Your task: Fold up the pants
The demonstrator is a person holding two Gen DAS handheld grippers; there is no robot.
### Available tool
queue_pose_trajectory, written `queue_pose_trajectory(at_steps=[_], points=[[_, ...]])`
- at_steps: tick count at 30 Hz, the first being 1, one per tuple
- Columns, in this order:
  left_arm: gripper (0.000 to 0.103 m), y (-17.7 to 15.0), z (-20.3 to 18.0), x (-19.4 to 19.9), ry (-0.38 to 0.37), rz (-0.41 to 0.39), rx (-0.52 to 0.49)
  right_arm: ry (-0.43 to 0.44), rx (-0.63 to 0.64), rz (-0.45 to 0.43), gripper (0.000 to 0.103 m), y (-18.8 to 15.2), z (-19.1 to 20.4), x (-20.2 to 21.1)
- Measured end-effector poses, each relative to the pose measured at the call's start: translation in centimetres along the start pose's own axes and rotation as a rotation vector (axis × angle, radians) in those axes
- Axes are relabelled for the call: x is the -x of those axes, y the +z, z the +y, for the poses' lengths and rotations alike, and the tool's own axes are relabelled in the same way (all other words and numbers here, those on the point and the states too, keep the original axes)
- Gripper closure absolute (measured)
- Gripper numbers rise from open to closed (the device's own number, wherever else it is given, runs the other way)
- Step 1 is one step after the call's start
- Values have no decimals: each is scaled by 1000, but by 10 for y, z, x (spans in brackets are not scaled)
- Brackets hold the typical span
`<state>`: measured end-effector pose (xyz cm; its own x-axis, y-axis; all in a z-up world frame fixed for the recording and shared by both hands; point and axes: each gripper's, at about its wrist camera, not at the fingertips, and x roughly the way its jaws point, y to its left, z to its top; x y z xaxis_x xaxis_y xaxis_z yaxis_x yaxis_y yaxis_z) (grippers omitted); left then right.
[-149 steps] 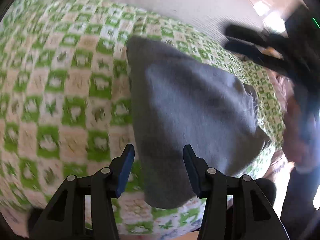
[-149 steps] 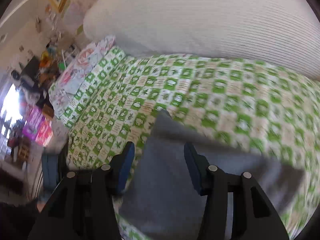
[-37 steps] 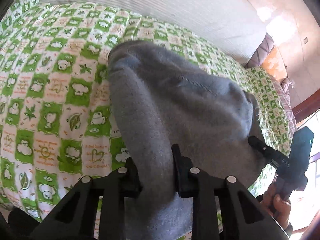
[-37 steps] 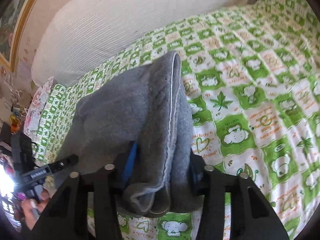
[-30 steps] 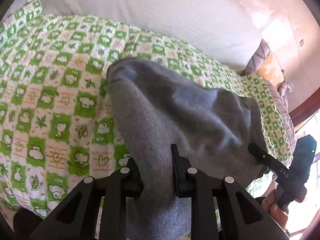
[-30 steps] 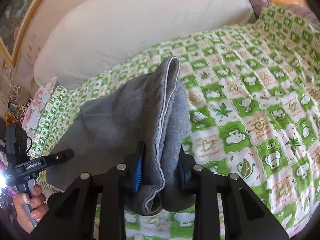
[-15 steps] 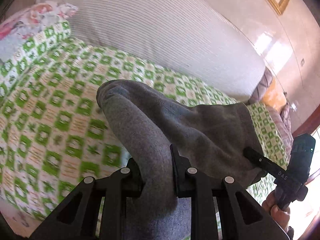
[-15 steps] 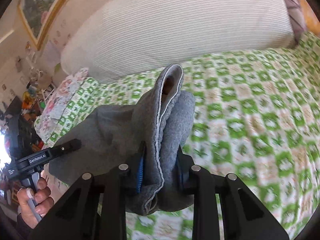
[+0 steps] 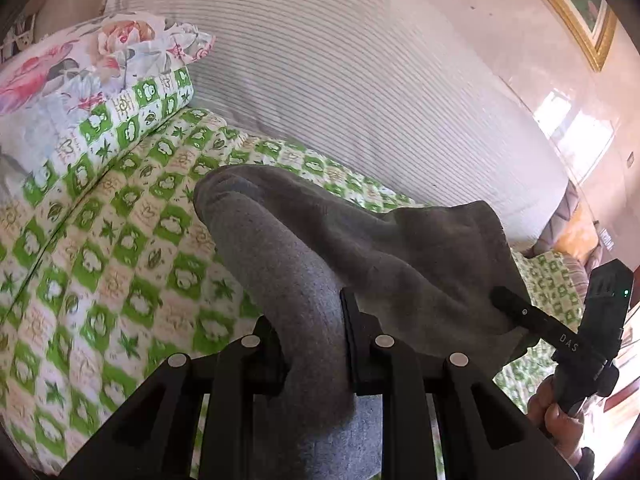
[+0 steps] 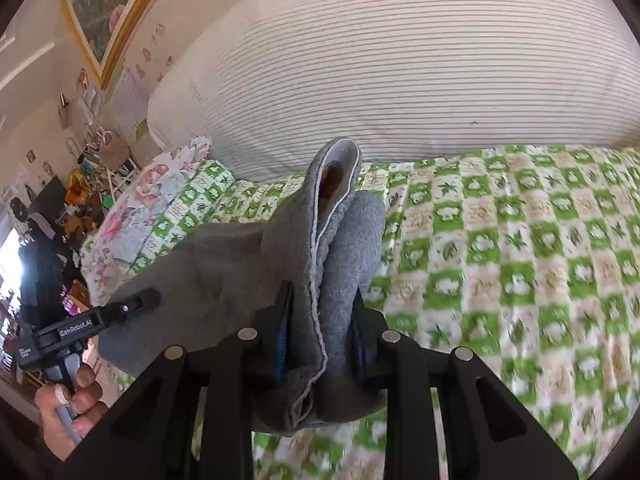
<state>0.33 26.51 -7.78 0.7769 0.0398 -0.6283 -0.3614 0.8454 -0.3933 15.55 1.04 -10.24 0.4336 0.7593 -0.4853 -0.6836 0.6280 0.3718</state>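
The grey pants (image 9: 360,252) hang folded between my two grippers, lifted above the green checked bedspread (image 9: 100,240). My left gripper (image 9: 310,316) is shut on one thick folded end of the pants. My right gripper (image 10: 320,312) is shut on the other end (image 10: 340,240), where several layers and a pale hem edge stick up between the jaws. The right gripper also shows in the left wrist view (image 9: 516,308), and the left gripper in the right wrist view (image 10: 144,300), each gripping the cloth.
A large white striped cushion (image 10: 400,60) lies along the back of the bed. A floral pillow (image 9: 80,64) sits at the left end. A framed picture (image 10: 108,4) hangs on the wall. Cluttered shelves (image 10: 76,184) stand beyond the bed.
Both grippers closed on the ends of the pants and have lifted them off the bedspread. The views have tilted up towards the cushion and wall.
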Motion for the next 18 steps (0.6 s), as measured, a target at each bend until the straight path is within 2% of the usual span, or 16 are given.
queue_pose_trajectory(at_steps=[5,9,11,12,13,15,18], points=[[82,-16,20,-27,12,79,47,-28,-50,82,76,-5,-18,-36],[81,-50,38,-39,10,139,88,-63,-90,166,76,-25,-38,-61],[78,-61,47,-43,-3,165,123,-67,-130,201,71,-33,-51,-69],[75,-66,54,-45,-1,173,137,-69,-143,215,64,-36,-56,-72],[71,-70,56,-45,2,174,141,-77,-148,220,51,-38,-59,-73],[63,-73,59,-42,20,171,140,-110,-146,219,38,-40,-61,-71],[57,-75,56,-34,58,160,112,-131,-126,222,36,-41,-61,-67]])
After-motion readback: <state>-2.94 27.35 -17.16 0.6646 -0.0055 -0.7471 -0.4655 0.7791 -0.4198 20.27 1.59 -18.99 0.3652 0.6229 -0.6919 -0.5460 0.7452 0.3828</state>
